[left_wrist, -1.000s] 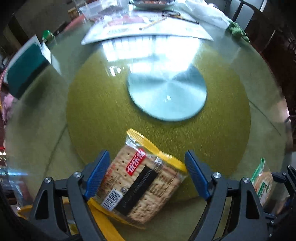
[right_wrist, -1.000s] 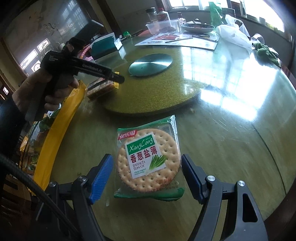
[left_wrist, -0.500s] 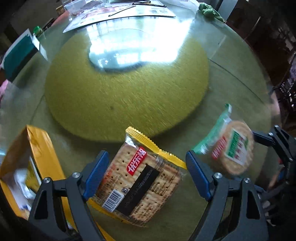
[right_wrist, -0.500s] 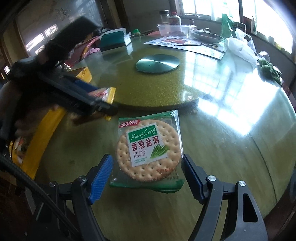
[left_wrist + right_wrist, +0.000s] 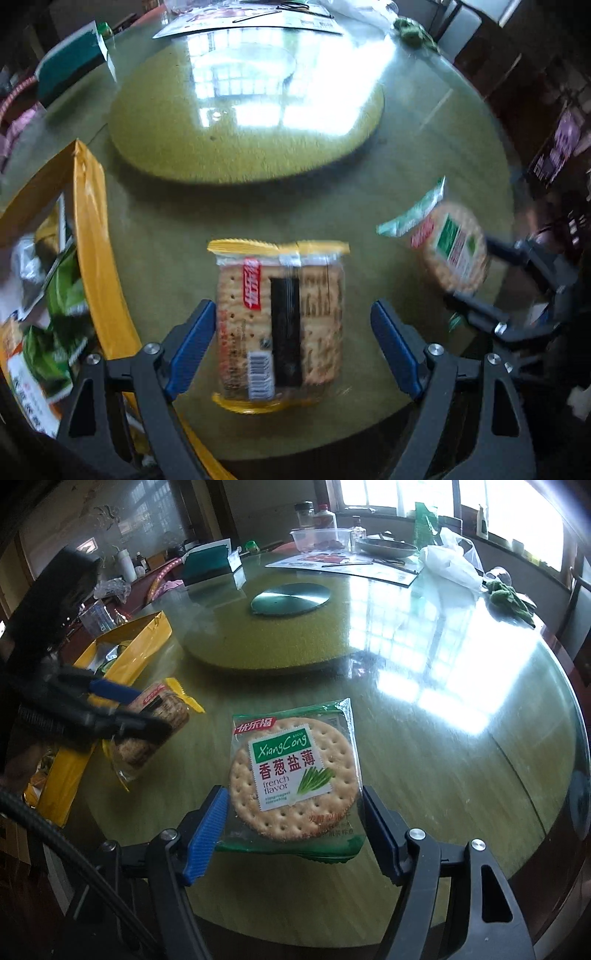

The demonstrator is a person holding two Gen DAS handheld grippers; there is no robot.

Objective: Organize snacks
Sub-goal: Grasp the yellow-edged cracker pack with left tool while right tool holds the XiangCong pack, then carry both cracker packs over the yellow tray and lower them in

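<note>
On the glass table (image 5: 424,738), near its front edge, two cracker packs are in hand. Left gripper (image 5: 291,347): jaws spread either side of the yellow-edged square cracker pack (image 5: 280,321); a gap shows on the right side, and whether the left pad touches I cannot tell. Right gripper (image 5: 293,829): jaws have just been closing, pads now against both edges of the round green cracker pack (image 5: 293,779).

Step in hand, as I read it: carry both packs to the yellow bag (image 5: 136,650) at left. Keep the squeeze light so the crackers do not crack; enter over the bag's open rim.

Bag contents: green-and-white snack packets (image 5: 55,325), loosely piled.
</note>
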